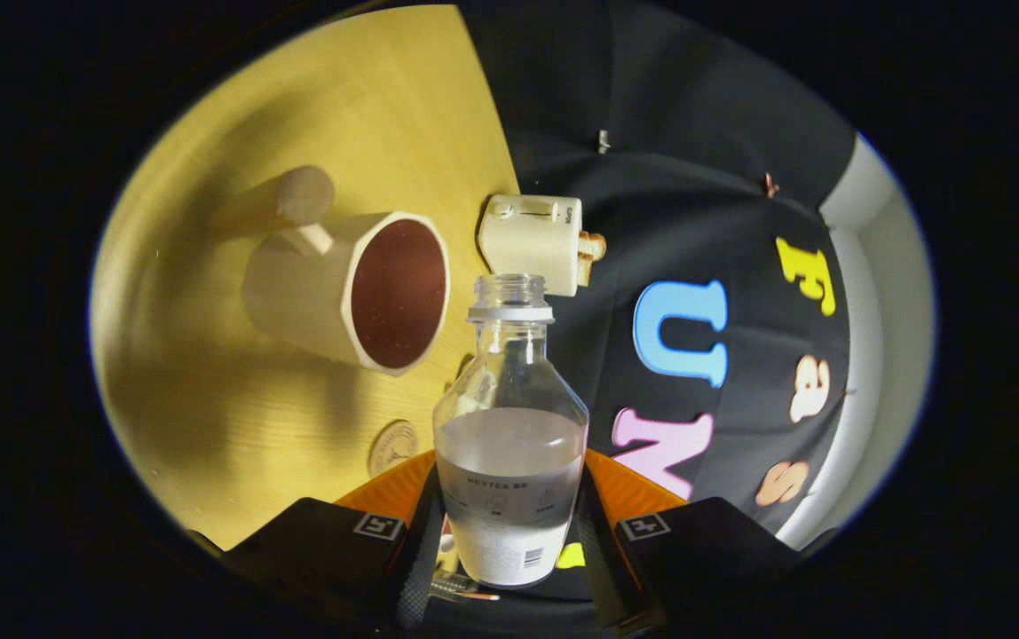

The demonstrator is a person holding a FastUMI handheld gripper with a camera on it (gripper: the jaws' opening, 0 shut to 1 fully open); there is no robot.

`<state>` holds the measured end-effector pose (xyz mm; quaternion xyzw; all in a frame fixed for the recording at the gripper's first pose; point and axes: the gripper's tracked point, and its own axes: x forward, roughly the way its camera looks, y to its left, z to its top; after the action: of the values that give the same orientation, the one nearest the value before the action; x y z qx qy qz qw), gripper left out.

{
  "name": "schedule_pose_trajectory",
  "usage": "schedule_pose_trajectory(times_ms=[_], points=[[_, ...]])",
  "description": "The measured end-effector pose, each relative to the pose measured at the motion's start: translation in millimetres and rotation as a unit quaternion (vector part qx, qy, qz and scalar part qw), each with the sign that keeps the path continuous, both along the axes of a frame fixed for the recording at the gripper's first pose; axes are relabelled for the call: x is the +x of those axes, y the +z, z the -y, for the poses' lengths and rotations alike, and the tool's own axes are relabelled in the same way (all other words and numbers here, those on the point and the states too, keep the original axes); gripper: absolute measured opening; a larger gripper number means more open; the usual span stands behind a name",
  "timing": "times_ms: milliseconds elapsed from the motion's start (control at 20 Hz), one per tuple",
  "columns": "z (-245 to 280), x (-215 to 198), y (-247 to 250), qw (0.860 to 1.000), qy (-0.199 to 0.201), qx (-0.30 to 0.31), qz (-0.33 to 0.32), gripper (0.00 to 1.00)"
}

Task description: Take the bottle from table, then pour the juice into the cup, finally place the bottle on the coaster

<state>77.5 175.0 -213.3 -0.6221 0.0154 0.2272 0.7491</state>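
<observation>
Bottle in my grip, tipped toward the cup

Over the yellow wooden worktop (234, 426), near the cream brown-lined cup (359, 293), my tool (509, 532) pinches the clear, uncapped, half-full plastic bottle (510, 426) low on its label; I judge it light, slippery, squashable.

The single camera rides on the tongs (509, 532) and looks forward along their two fingers, which close on the bottle (509, 444) very near the lens. The fisheye view is rolled sideways, so the counter (234, 426) stands like a wall on one side and the booth's cloth wall fills the other.
</observation>
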Motion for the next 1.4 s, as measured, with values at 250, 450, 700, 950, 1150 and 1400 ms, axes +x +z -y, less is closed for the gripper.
schedule_pose_trajectory(times_ms=[250, 450, 700, 950, 1150, 1400], points=[[-4.3, -13.3, -2.9, 0.97, -0.051, 0.211, -0.108, 0.73], [-13.8, -18.3, 5.4, 0.888, -0.089, 0.401, -0.207, 0.73], [-10.6, -0.4, 36.2, 0.831, -0.095, 0.497, -0.232, 0.73], [-6.8, 5.0, 62.3, 0.777, -0.065, 0.579, -0.236, 0.73], [1.1, 32.5, 65.4, 0.743, -0.068, 0.621, -0.24, 0.73], [32.1, 83.1, 51.2, 0.729, -0.098, 0.648, -0.197, 0.73]])
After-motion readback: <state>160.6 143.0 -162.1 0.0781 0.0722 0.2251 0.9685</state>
